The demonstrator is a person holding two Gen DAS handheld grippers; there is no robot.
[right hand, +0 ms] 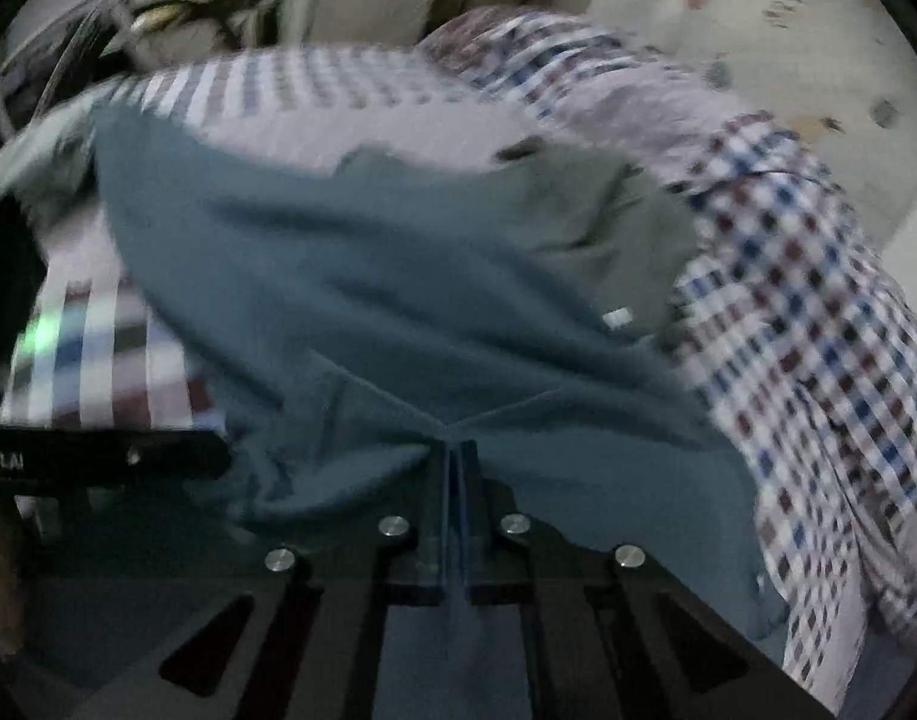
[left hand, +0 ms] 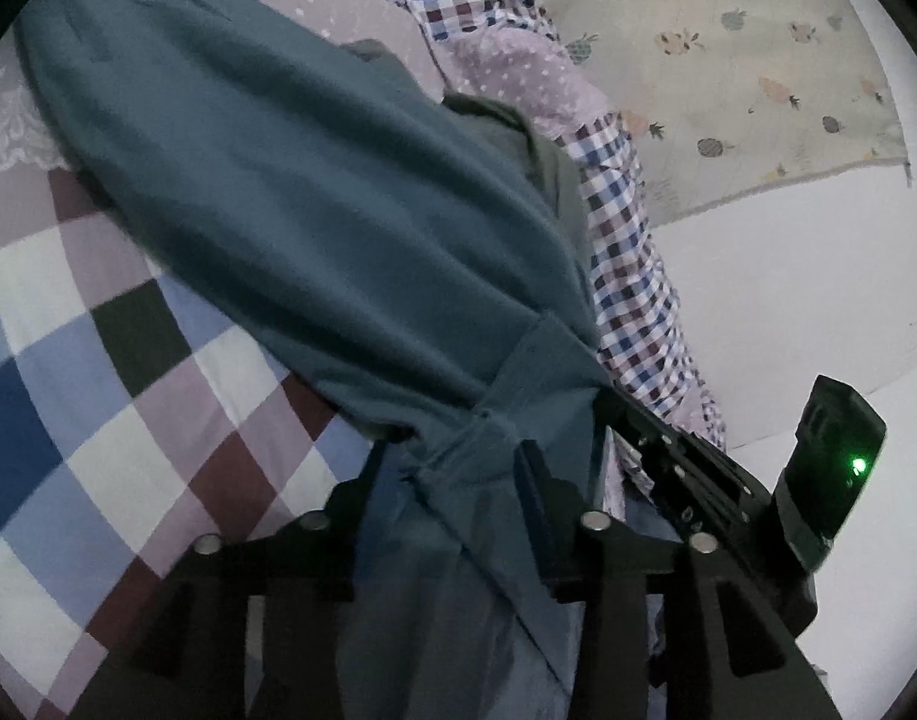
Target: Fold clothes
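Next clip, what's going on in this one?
A person with a gripper in each hand is folding a teal garment on a bed with a checked cover. The right gripper is shut on a pinch of the teal cloth. The left gripper stands open, with a hemmed edge of the garment lying between its fingers. A small-check plaid shirt lies alongside.
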